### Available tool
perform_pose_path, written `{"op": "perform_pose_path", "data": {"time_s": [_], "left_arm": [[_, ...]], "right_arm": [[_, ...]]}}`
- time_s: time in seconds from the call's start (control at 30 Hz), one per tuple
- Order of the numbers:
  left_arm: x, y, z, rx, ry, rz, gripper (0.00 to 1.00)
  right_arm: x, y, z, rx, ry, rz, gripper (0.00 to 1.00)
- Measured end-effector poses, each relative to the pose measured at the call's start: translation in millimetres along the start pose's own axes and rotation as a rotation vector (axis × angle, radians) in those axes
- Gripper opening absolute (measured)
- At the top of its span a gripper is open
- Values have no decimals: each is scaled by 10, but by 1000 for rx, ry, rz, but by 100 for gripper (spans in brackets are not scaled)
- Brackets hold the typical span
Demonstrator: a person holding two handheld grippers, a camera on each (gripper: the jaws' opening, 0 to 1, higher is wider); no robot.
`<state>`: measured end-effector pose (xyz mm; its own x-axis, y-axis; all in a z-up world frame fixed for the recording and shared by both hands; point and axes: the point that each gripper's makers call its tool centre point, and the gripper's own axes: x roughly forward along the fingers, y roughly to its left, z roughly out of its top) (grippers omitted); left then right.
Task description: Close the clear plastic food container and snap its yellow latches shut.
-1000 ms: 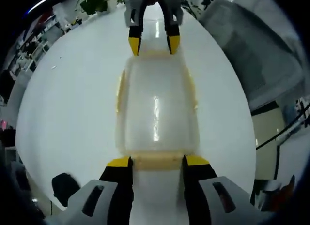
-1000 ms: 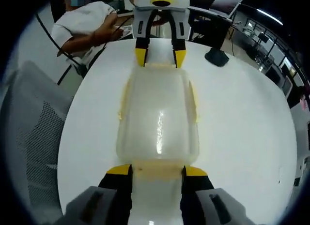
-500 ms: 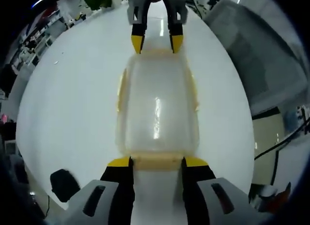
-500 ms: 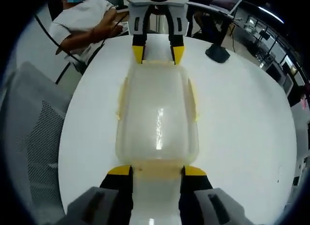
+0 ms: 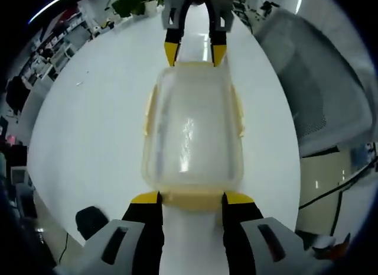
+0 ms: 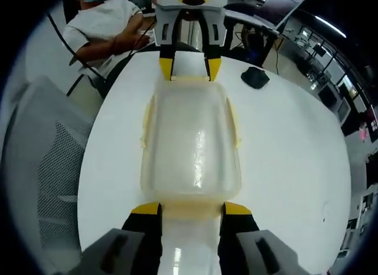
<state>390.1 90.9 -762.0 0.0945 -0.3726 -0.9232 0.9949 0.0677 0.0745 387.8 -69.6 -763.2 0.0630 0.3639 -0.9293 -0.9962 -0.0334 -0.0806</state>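
Lid seated; end latches in hand.
My left gripper [image 5: 190, 198] and right gripper [image 6: 190, 209], jaws spread, bracket the food container [image 5: 192, 130] ends on the bench [image 5: 88, 121]; long-side latches [image 5: 147, 112] look unsnapped.

- Left claw [image 5: 190, 197] at bottom of the left gripper view, yellow-tipped jaws spread, one at each end of the near yellow latch [image 5: 192, 199] of the clear container [image 5: 192, 133].
- Container lies lid-on upon the white round tabletop [image 5: 88, 127], long axis running away from the camera.
- Right claw [image 5: 195, 53] enters from the top, jaws spread at the container's far end.
- Yellow side latches [image 5: 147, 112] stand slightly out from the walls.
- Grey mesh chair [image 5: 322, 97] at right; potted plant [image 5: 133, 0] beyond the far edge; dark object [image 5: 91, 219] low left.
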Motion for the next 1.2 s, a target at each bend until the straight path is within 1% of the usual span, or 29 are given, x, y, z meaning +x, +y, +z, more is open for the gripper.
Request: {"op": "perform_pose_path", "data": {"time_s": [0.17,0.27,0.33,0.4,0.43,0.47,0.5,0.6,0.77,0.87,0.93,0.97,1.03,1.2], "left_arm": [[-79,-18,154,5,-7,13,36],[-120,-48,260,13,-1,26,36],[-135,-69,321,19,4,30,36],[-147,-91,368,17,10,26,36],[-159,-94,406,13,7,29,36],[-165,-103,462,7,-3,31,36],[-165,-108,481,6,-4,31,36],[-136,-152,624,14,0,34,36],[-81,-143,868,27,-9,40,36],[-31,-154,1020,39,-12,36,36],[-4,-163,1078,42,-13,32,36],[12,-173,1134,42,-21,27,36],[44,-176,1209,49,-18,26,36],[80,-196,1344,58,-18,22,36]], "right_arm": [[-170,16,-64,-4,-7,-17,34],[-280,44,-89,-9,-11,-29,34],[-343,71,-123,-6,-12,-26,34],[-399,113,-159,15,-26,-8,34],[-422,118,-185,9,-26,-12,34],[-455,120,-226,11,-21,-14,34],[-482,127,-252,11,-19,-15,34],[-565,162,-349,8,-14,-14,34],[-703,177,-584,26,-5,-24,34],[-778,215,-707,37,-1,-13,34],[-809,225,-769,35,-5,-17,34],[-825,235,-822,40,-2,-17,34],[-855,253,-879,45,-2,-20,34],[-905,270,-1039,56,-5,-18,34]]}}
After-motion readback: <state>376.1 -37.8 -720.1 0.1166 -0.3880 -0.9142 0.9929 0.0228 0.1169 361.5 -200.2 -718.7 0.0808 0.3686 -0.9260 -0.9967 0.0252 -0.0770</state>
